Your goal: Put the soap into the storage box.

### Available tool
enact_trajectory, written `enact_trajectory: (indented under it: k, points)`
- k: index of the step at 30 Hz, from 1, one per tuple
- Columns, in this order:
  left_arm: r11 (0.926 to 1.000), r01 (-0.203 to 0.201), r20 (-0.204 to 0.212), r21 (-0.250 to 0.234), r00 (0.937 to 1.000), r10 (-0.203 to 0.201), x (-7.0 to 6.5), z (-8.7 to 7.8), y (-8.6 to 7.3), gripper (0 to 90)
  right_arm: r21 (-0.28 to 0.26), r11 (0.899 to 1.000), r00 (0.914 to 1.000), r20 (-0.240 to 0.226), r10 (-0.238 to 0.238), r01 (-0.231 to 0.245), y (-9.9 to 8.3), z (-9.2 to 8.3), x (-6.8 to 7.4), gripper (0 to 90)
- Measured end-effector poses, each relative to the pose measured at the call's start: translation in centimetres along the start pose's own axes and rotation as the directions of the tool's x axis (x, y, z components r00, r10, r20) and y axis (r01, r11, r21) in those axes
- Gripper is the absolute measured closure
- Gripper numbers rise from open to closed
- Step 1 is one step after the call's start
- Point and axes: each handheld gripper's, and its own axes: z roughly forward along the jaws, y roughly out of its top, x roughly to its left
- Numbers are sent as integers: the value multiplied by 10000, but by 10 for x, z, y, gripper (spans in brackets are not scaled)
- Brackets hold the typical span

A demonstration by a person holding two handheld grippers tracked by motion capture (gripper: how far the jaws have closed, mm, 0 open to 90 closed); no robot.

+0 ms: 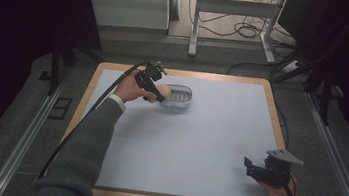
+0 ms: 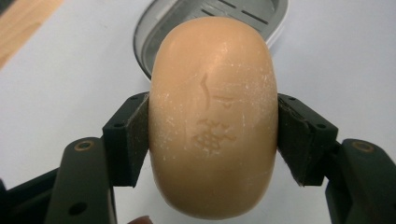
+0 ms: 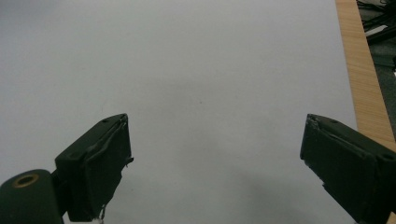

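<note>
I hold a two-jaw claw in each hand over a pale blue mat on a wooden-edged table (image 1: pixel 265 84). My left claw (image 1: pixel 155 91), at the far left of the mat, is clamped on a peach-coloured bar of soap (image 2: pixel 212 116). Its two black pads press the bar's rounded sides, one on each side, with faint stamped lettering facing up between them. The soap is lifted clear of the mat and sits at the left edge of an oval grey soap dish (image 1: pixel 178 96), which lies on the mat at the far side, slightly left of centre. In the left gripper view the dish's slotted floor shows just beyond the far end of the bar.

My right claw (image 1: pixel 253 167) rests at the near right corner of the mat, well apart from the soap and the dish. Its jaws stand wide apart with nothing between them, just bare mat.

I judge this as the carrying step: soap gripped, almost at the dish, not yet in it. The next move calls for bringing the bar a little further right until it is centred over the dish, lowering it level onto the slotted floor, and only then letting the pads part.
</note>
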Motion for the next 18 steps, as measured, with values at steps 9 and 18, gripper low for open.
enact_trajectory:
  k: [9, 18]
  points:
    - [9992, -394, 39, 10, 9992, 394, -1, 6, 13, 328, 71, 9999, 10000, -25, -93, 94, 0, 2, 2, 84]
    - [9982, -603, 106, 14, 9981, 603, 3, 13, 25, 329, 84, 10000, 10000, 50, -29, 28, -1, 2, -1, 84]
